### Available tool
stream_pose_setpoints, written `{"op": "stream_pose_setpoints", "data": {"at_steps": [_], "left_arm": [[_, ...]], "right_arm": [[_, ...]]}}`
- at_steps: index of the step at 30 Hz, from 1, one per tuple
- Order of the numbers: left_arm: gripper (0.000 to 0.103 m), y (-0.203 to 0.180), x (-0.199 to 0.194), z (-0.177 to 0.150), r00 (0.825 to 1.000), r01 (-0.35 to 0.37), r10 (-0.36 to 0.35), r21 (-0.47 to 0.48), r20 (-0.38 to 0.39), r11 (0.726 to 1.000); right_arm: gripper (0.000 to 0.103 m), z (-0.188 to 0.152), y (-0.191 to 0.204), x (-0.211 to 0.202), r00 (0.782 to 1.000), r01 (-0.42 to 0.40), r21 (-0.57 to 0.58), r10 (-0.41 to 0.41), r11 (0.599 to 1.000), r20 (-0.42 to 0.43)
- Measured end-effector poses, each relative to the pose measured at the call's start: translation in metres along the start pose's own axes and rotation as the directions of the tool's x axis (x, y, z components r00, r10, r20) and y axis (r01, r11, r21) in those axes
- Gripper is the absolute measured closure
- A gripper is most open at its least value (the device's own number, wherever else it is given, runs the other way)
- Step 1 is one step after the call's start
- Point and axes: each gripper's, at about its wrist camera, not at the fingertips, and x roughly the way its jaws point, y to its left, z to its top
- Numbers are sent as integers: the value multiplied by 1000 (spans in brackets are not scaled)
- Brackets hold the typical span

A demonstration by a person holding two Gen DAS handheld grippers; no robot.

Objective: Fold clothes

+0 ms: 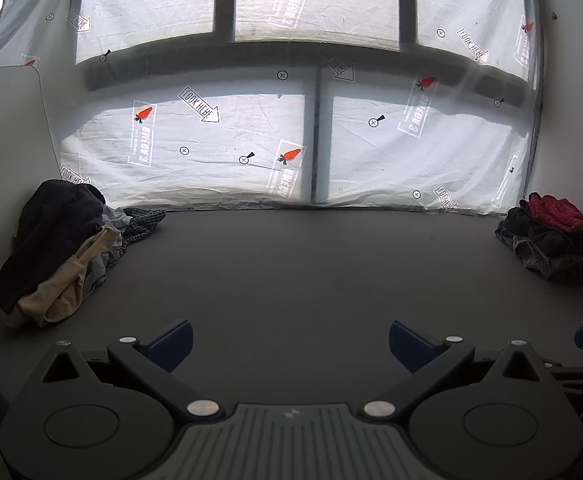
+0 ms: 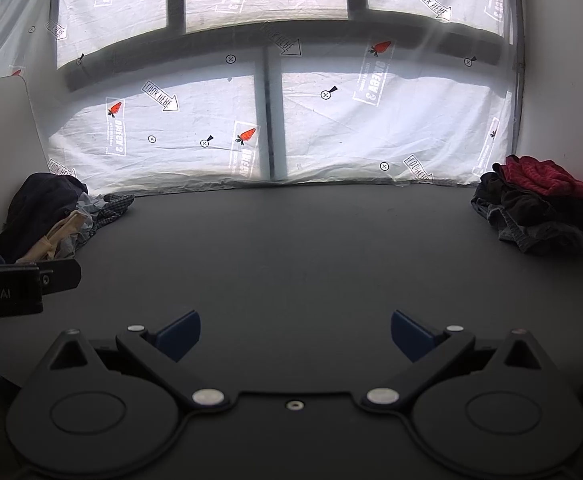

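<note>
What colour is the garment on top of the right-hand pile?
Red garment, with faint darker stripes; clearest in the right wrist view.

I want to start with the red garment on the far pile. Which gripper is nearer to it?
Right. The right gripper sits right of the left gripper, on the red garment's side; both are well short of it.

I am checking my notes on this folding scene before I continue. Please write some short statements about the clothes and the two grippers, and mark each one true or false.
1. The left gripper holds a garment. False: it is open and holds nothing.
2. A red garment lies on top of the pile of clothes at the right. True.
3. The pile of clothes at the left includes a beige garment. True.
4. A shirt lies spread flat in the middle of the dark table. False: the middle is bare.
5. The right gripper is open. True.
</note>
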Motion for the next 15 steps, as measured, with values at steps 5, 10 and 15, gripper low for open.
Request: {"op": "stream_pose_setpoints", "data": {"at_steps": [5,10,15], "left_arm": [[0,-6,10,-1,1000,9,-10,-27,-23,1000],[0,-23,31,7,999,25,-28,-59,-39,998],[0,-44,60,18,998,20,-25,-72,-63,997]], "right_arm": [[0,-4,-5,4,1000,3,4,-3,1000,-9],[0,1,-32,13,1000,-7,56,7,998,9],[0,16,-67,35,999,-14,128,9,992,41]]}}
